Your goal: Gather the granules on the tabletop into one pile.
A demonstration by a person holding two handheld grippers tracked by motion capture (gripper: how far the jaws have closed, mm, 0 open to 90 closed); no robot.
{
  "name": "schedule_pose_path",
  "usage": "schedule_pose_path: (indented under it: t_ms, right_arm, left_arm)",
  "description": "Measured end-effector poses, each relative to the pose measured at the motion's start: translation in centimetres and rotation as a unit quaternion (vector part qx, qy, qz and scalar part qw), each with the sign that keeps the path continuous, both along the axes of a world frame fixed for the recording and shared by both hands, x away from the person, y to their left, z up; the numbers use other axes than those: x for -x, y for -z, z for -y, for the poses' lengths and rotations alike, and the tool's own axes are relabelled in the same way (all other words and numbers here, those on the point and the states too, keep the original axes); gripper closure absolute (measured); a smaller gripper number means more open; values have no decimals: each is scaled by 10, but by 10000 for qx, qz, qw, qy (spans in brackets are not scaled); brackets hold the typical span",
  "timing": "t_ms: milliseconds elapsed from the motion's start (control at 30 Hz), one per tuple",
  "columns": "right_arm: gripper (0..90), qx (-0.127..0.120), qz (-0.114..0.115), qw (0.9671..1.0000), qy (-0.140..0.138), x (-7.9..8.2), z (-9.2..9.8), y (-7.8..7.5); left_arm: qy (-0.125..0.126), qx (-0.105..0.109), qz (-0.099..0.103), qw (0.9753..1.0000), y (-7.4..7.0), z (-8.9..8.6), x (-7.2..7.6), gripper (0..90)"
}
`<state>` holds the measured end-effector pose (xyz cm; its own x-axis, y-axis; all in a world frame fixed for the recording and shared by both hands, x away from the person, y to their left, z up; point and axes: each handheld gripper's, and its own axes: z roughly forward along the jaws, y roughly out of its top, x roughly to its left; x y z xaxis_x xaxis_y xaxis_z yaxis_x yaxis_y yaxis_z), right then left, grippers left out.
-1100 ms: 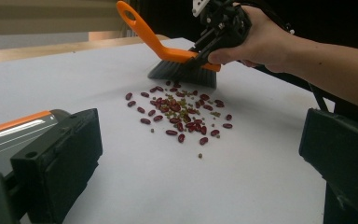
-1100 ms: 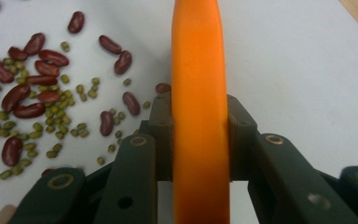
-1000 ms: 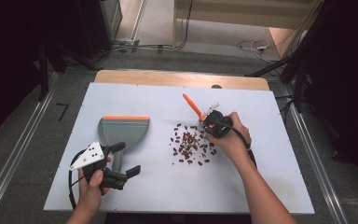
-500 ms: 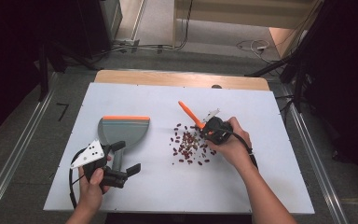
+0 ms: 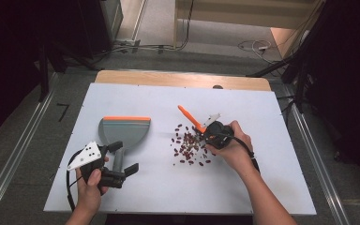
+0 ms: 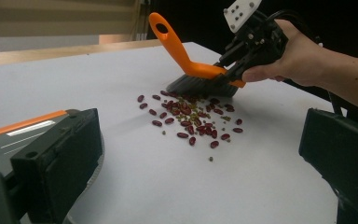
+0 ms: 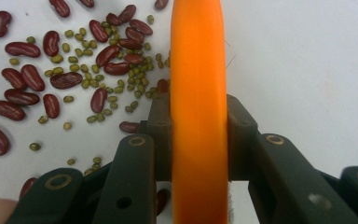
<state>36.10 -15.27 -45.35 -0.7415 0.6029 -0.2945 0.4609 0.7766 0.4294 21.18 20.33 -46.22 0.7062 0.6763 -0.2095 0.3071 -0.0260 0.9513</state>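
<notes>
Right hand-held gripper [image 5: 212,133] clamped on orange brush [image 6: 191,70], bristles on table [image 5: 262,112] at far edge of beans [image 5: 187,145]. Left hand-held gripper [image 5: 115,164] clamped on dustpan [image 5: 124,131] handle, well apart from beans. Risk: quick sweep scatters beans past dustpan, because gap is wide.

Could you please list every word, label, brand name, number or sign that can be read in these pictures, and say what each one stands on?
None: no readable text stands on anything here.
The dustpan, the orange brush and the white table carry no print that shows.
The grey plate on the left gripper shows holes, not characters.
The right gripper shows rivets alone.
</notes>
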Motion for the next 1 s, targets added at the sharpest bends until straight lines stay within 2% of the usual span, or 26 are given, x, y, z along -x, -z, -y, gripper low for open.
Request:
schedule_pose_path:
  t_ms: [200, 267, 300, 333, 433, 500, 667, 800, 967, 1000]
  right_arm:
    - [685, -29, -103, 9996, -252, 1, 3, -5]
    - [688, -119, -125, 9996, -219, -1, 6, -8]
    - [689, -262, -150, 9994, -155, -5, 10, -13]
    - [689, -262, -150, 9994, -155, -5, 10, -13]
    - [689, -395, -19, 9992, -99, -13, 15, -25]
    - [689, -433, 5, 9990, -100, -15, 15, -28]
    - [688, -278, 132, 9988, -376, -31, 2, -34]
    - [688, -270, 167, 9973, -657, -45, -11, -29]
    - [689, 44, 245, 9958, -881, -56, -27, -18]
    - [688, 111, 354, 9946, -968, -57, -28, -16]
  left_arm:
    - [-43, 8, -8, 10000, 0, 0, -1, 0]
    - [-37, 14, -2, 10000, 0, 1, 0, 0]
    - [-32, 4, 10, 10000, 0, 1, 0, 0]
    - [-34, 3, 11, 10000, -1, 1, 1, 0]
    - [-36, 14, 31, 10000, -1, 0, 1, 0]
    - [-43, 27, 31, 10000, -1, -1, 1, 0]
    - [-53, 46, 26, 10000, -1, -3, 1, 0]
    - [-73, 65, 21, 9999, -1, -6, 0, 0]
    - [-79, 50, 18, 10000, 0, -7, 1, 0]
    - [-80, 46, 17, 10000, 0, -7, 1, 0]
